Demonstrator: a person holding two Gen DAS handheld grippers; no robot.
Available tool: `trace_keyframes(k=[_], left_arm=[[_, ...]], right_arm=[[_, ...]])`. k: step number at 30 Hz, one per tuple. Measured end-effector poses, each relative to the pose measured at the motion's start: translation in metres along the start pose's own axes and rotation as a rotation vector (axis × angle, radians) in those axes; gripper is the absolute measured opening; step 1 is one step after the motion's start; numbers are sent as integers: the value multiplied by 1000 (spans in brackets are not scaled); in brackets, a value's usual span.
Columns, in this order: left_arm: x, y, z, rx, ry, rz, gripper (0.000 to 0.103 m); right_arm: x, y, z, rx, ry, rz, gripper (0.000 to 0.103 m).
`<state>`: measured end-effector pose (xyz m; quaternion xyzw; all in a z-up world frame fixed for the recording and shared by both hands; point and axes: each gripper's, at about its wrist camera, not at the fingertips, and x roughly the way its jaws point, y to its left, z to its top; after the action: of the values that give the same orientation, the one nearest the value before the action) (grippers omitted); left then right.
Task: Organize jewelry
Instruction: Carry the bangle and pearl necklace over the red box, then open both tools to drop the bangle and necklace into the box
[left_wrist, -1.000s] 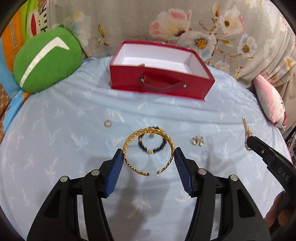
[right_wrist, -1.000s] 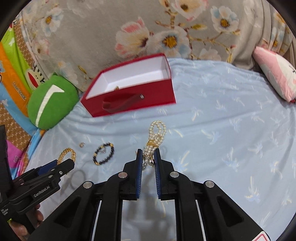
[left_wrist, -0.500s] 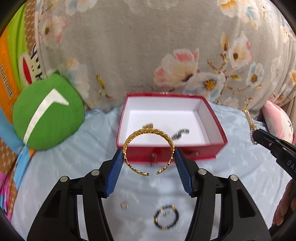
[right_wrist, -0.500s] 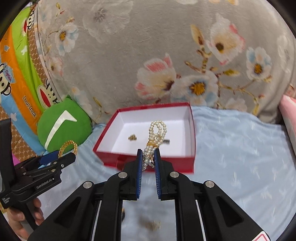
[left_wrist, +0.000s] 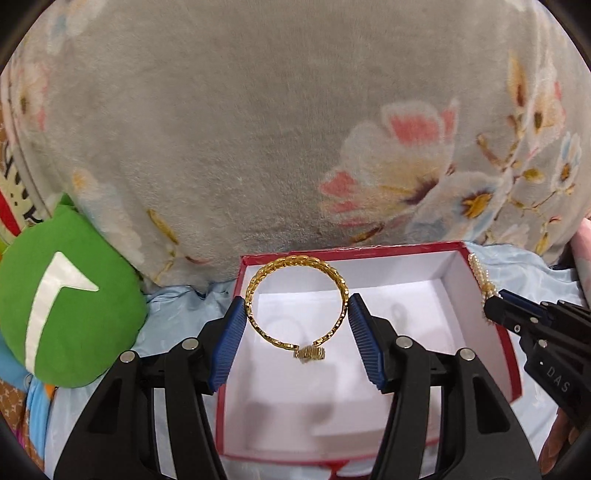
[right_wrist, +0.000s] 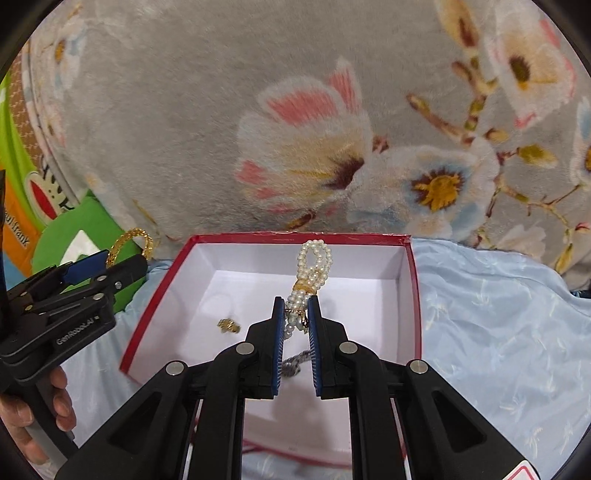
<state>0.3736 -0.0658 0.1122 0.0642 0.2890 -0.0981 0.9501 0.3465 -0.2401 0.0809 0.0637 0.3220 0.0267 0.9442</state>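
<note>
In the left wrist view the left gripper (left_wrist: 297, 314) reaches up from the bottom edge and tilts down over the red box (left_wrist: 476, 325), its blue-padded fingers (left_wrist: 227, 343) clamped on the two sides of the gold bangle (left_wrist: 258, 280), which stands as an open ring at the centre of the frame with its gap toward the camera. At the right edge of that view the right gripper (left_wrist: 493, 301) comes in pointing left, a strand of pearls rising from its tip over the box's right wall. In the right wrist view the right gripper (right_wrist: 296, 314) also tilts down over the box (right_wrist: 413, 295), its fingers (right_wrist: 277, 332) nearly together and pinching the pearl bracelet (right_wrist: 314, 262), whose loops stick up past the tips at the middle of the frame. At the lower left of this view a hand (right_wrist: 33, 417) grips the handle of the left gripper (right_wrist: 122, 258). The box sits open on the pale blue bed sheet (right_wrist: 498, 332), against the grey floral blanket (right_wrist: 184, 110). On its white floor lie a small gold piece (right_wrist: 229, 325), left of centre, and a grey piece partly hidden behind the right fingers. A green cushion (left_wrist: 66, 317) sits left of the box.
</note>
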Motion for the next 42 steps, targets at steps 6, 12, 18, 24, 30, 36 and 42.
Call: trace_keyframes(k=[6,12,18,24,30,36,42], left_arm=[[62,-7,1,-15,91,3,55],[100,-9,-6,-18,133,24,55],[118,-8,-11,-16,161,36,55],[127,-8,-11,-10,193,38,56],[138,-2,-13,-22,235,33,66],[134,2,-12,-28,203,48,86],[133,4,-13,-34,198,53,86]], right_arm=[[51,-6,2,5,73,-13,11],[89,-9,-4,3,129,-35,11],[98,-9,-1,0,156,-48,11],[105,-16,1,41,181,-37,7],[107,-14,-1,38,191,-39,7],[107,-13,-1,34,187,-39,7],[105,-14,-1,37,181,-42,7]])
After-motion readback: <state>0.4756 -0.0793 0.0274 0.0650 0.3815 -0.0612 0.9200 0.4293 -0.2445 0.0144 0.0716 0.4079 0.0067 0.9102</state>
